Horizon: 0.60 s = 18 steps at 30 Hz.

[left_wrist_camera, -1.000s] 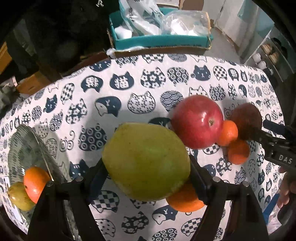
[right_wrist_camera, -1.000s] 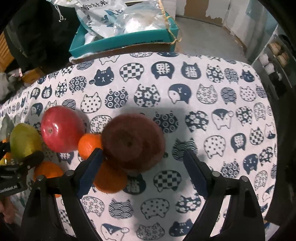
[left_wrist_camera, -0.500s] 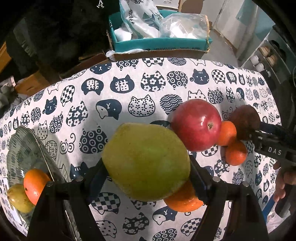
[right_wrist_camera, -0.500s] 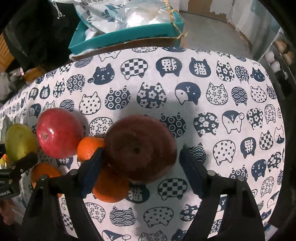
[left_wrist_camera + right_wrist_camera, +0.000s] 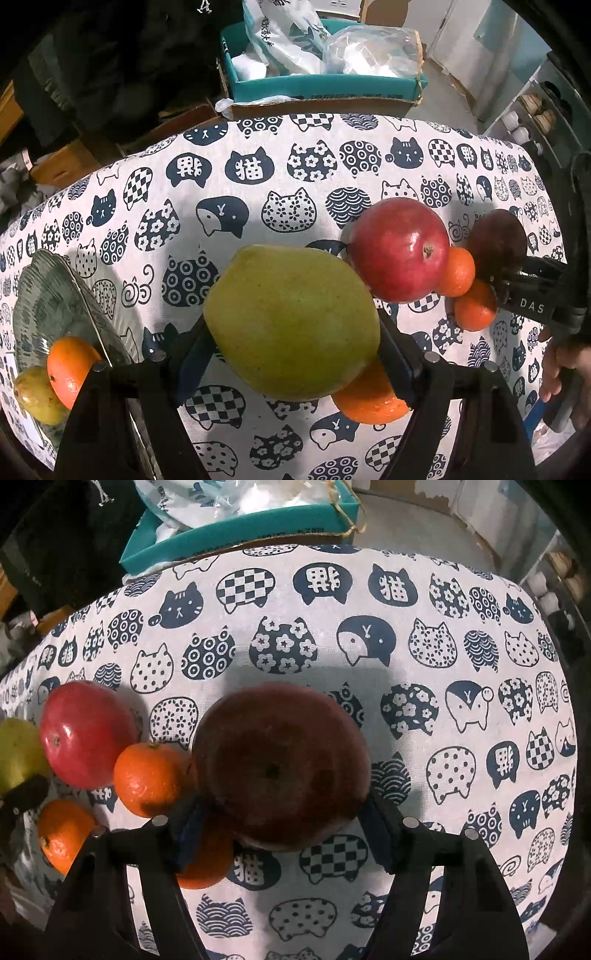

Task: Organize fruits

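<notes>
My left gripper (image 5: 291, 354) is shut on a large green pear (image 5: 291, 321), held over the cat-print tablecloth (image 5: 258, 199). A glass bowl (image 5: 55, 295) at the left holds an orange (image 5: 70, 365) and a small green pear (image 5: 37, 395). My right gripper (image 5: 280, 830) is shut on a dark brown-red round fruit (image 5: 280, 764). A red apple (image 5: 399, 251) and mandarins (image 5: 458, 273) lie between the grippers. Another orange (image 5: 369, 398) lies under the left gripper.
A teal box (image 5: 321, 88) with plastic bags stands behind the table's far edge. The apple (image 5: 85, 734) and mandarins (image 5: 147, 779) crowd the left of the right wrist view. Bare cloth lies to the right (image 5: 480, 701).
The right gripper's jaws have closed in on the dark fruit and it now fills more of the view. The left gripper still holds the pear and shifted slightly.
</notes>
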Each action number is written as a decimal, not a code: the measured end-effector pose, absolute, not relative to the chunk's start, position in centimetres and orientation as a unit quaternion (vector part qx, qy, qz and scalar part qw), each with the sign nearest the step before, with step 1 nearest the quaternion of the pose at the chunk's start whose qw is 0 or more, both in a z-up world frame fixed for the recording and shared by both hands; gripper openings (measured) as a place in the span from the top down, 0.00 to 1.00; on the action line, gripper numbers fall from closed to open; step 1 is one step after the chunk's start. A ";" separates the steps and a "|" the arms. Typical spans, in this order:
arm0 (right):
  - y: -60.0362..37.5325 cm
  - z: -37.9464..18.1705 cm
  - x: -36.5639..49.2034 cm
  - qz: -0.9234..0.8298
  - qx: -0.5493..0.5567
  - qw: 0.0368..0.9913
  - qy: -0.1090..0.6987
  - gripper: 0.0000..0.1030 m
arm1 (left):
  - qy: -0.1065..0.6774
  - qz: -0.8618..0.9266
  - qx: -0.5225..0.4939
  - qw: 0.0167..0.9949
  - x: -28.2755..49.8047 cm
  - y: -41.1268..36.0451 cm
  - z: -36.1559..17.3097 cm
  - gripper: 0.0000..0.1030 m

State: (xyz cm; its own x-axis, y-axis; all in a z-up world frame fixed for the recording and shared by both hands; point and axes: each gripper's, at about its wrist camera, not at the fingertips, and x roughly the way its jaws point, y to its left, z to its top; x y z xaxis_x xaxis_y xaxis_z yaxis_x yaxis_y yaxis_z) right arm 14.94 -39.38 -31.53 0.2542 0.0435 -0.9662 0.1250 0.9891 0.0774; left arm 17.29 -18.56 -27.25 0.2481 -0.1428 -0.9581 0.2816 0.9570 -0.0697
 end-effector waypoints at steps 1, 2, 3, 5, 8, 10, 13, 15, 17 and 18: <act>-39.3 -31.5 14.9 -0.027 0.068 0.791 0.608 0.30 | 0.597 -0.135 0.058 0.789 17.3 -18.6 -27.2 0.19; -39.3 -31.4 14.9 -0.027 0.067 0.792 0.606 0.30 | 0.596 -0.135 0.059 0.790 17.3 -18.6 -27.2 0.19; -39.3 -31.4 14.9 -0.027 0.066 0.794 0.604 0.31 | 0.593 -0.136 0.061 0.791 17.2 -18.7 -27.1 0.19; -39.4 -31.1 14.6 -0.029 0.068 0.799 0.596 0.31 | 0.586 -0.137 0.066 0.796 17.0 -18.8 -26.8 0.19; -39.7 -30.4 14.2 -0.033 0.069 0.808 0.585 0.33 | 0.577 -0.138 0.073 0.801 16.8 -18.9 -26.5 0.19; -39.7 -29.9 14.0 -0.033 0.068 0.812 0.578 0.34 | 0.575 -0.138 0.073 0.803 16.7 -18.9 -26.3 0.19; -39.5 -29.5 13.8 -0.032 0.055 0.809 0.584 0.34 | 0.578 -0.139 0.074 0.801 16.7 -18.9 -26.5 0.19; -39.2 -29.6 13.8 -0.029 0.041 0.807 0.588 0.33 | 0.580 -0.137 0.072 0.800 16.7 -18.8 -26.7 0.19; -39.3 -29.6 13.9 -0.027 0.045 0.806 0.590 0.31 | 0.582 -0.135 0.074 0.799 16.6 -18.7 -26.9 0.19; -39.4 -29.7 14.0 -0.025 0.047 0.804 0.592 0.30 | 0.582 -0.134 0.075 0.798 16.6 -18.7 -26.9 0.19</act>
State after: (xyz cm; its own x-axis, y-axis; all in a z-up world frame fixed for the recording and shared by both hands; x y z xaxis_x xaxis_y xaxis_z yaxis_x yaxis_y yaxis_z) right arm 13.99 -39.35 -29.70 0.2978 0.0155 -0.9545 0.0946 0.9945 0.0457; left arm 16.58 -18.70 -26.93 0.2864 -0.1269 -0.9497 0.3017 0.9527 -0.0363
